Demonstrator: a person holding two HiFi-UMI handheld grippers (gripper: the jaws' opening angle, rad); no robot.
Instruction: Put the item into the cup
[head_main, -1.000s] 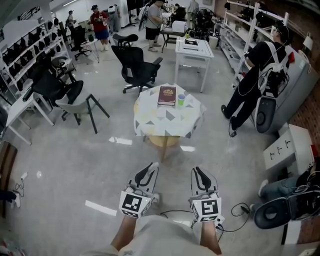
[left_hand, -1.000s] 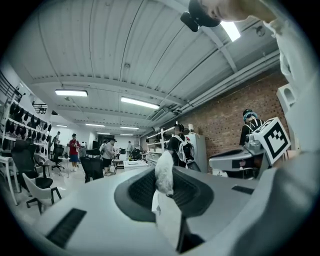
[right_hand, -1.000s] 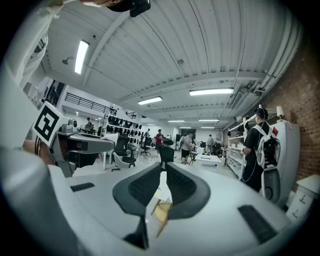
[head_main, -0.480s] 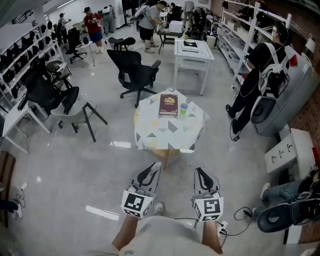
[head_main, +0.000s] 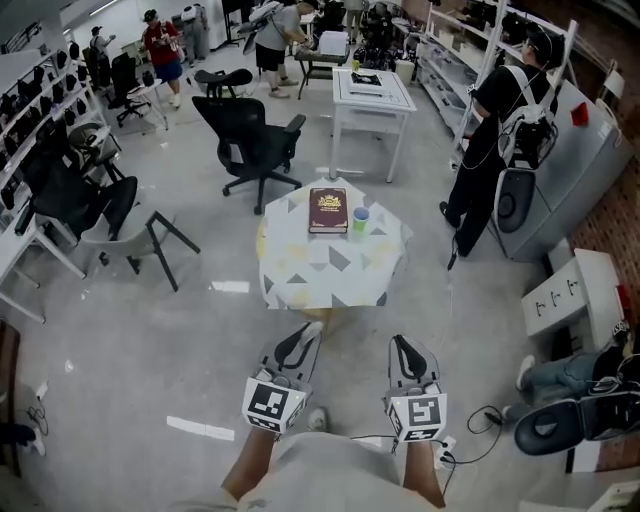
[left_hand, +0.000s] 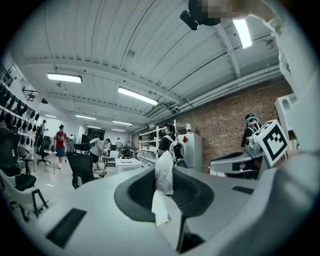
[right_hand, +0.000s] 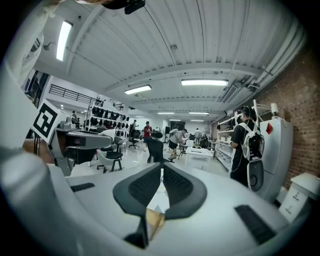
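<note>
Desk (head_main: 322, 268) with cup (head_main: 360, 218) slightly nearer than before: person approaching. Left gripper (head_main: 308, 332) fingers clamped on white item (left_hand: 164, 173); right gripper (head_main: 397, 342) fingers together, empty. Cup still far.

- Item (left_hand: 163, 172), white and soft with paper tag, pinched in left gripper (left_hand: 164, 170): kind not determinable; too small to make out in head view.
- Cup (head_main: 360, 219): interior too small to tell.
- Book (head_main: 328, 210): cover print illegible.
- Table (head_main: 300, 270): legs hidden under cloth; in right gripper view mostly hidden behind right gripper (right_hand: 162, 172), jaws together, sliver only in gap.
- Forearms (head_main: 250, 470): cut off by bottom edge.
- Seated person (head_main: 565, 375): cut off by right edge.
</note>
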